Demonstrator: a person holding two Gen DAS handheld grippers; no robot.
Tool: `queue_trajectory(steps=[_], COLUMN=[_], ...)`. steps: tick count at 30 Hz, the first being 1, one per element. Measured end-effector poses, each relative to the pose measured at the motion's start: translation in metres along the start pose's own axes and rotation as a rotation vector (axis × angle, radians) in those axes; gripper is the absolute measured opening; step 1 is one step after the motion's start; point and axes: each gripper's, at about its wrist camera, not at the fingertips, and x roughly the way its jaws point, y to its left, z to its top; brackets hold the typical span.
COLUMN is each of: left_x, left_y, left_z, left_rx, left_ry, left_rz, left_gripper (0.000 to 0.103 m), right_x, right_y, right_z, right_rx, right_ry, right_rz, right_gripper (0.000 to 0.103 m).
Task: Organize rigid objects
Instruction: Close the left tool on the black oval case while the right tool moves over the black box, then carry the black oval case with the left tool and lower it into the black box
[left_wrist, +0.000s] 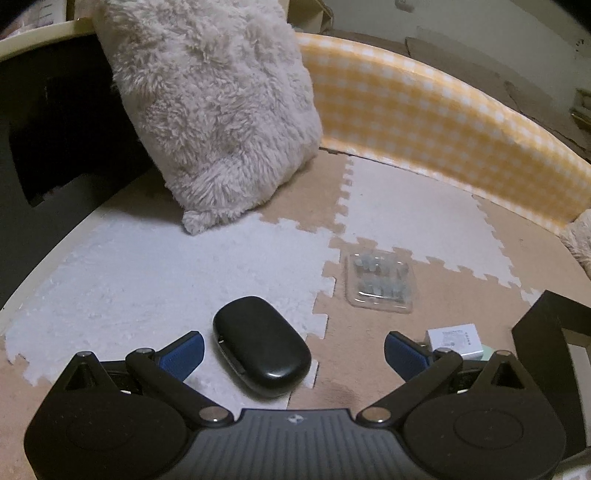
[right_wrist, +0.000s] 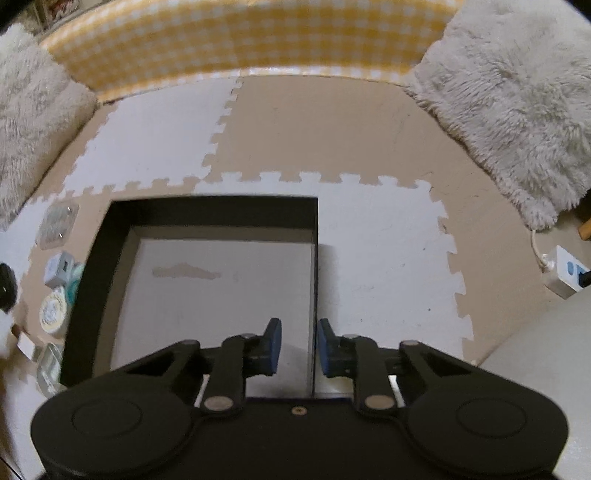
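My left gripper (left_wrist: 293, 349) is open, its blue pads on either side of a black oval case (left_wrist: 260, 350) that lies on the foam mat. A clear plastic blister tray (left_wrist: 378, 282) lies beyond it, and a small white box (left_wrist: 456, 338) sits by the right pad. My right gripper (right_wrist: 299, 347) straddles the right wall of a black open box (right_wrist: 207, 212), its pads close on either side of the thin wall. The box's pale floor is bare. Left of the box lie a clear tray (right_wrist: 57, 223), a small white box (right_wrist: 59, 269) and a round tin (right_wrist: 54, 312).
Fluffy grey cushions (left_wrist: 214, 110) (right_wrist: 517, 107) lean at the sides. A yellow checked bumper (left_wrist: 443, 122) borders the mat at the back. A white power strip (right_wrist: 563, 271) lies at the right. A dark cabinet (left_wrist: 55, 129) stands at the left.
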Motion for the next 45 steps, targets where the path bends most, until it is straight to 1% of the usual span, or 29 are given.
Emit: queue_trajectory(steps=[3,6,8,13,14,16,19,22,23,24,25,27,35,40,45], left_x=[0.004,0.011,0.014,0.019,0.021,0.025,0.031,0.039,0.042,0.044,0.043,0.043,0.036,0.021,-0.006], left_y=[0.005,0.012,0.014,0.015,0.016,0.017,0.019,0.022,0.025,0.027,0.026,0.025,0.023,0.011,-0.006], left_z=[-0.001,0.0,0.0,0.0,0.0,0.0,0.002,0.004,0.004,0.003,0.003,0.004,0.001,0.004,0.006], left_rx=[-0.015,-0.05,-0.067,-0.089,-0.098,-0.123,-0.133,-0.168,-0.186,-0.198,-0.184,-0.16,-0.136,-0.097,-0.073], left_ry=[-0.019,-0.012,-0.004,0.012,0.017,0.031,0.028,0.052,0.07,0.084,0.072,0.078,0.066,0.028,0.005], left_rz=[0.001,-0.004,-0.011,-0.031,-0.031,-0.023,-0.003,0.015,0.018,0.024,0.037,0.046,0.051,0.039,-0.014], left_gripper=[0.098,0.095,0.093,0.087,0.085,0.083,0.08,0.074,0.068,0.065,0.064,0.059,0.058,0.058,0.058], right_x=[0.008,0.013,0.013,0.012,0.012,0.012,0.013,0.013,0.012,0.012,0.012,0.012,0.009,0.009,0.008], right_y=[-0.001,0.0,0.001,-0.003,-0.004,-0.002,0.0,0.0,0.001,0.001,0.001,0.001,-0.002,-0.001,-0.005], right_z=[-0.002,-0.003,-0.003,-0.001,0.0,0.001,0.002,0.002,0.002,0.002,0.002,0.001,-0.003,-0.004,-0.006], right_rx=[-0.012,-0.038,-0.041,-0.001,0.006,0.004,-0.004,-0.004,-0.008,-0.013,-0.017,-0.018,0.009,0.01,0.029], right_ry=[0.02,0.053,0.054,0.048,0.057,0.065,0.07,0.071,0.071,0.071,0.071,0.069,0.047,0.037,0.024], right_rz=[-0.012,-0.012,-0.025,-0.037,-0.031,-0.037,-0.045,-0.047,-0.048,-0.048,-0.048,-0.046,-0.026,-0.028,-0.003], right_gripper=[0.013,0.01,0.009,0.006,0.003,0.003,0.003,0.003,0.003,0.003,0.003,0.003,0.003,0.003,0.003])
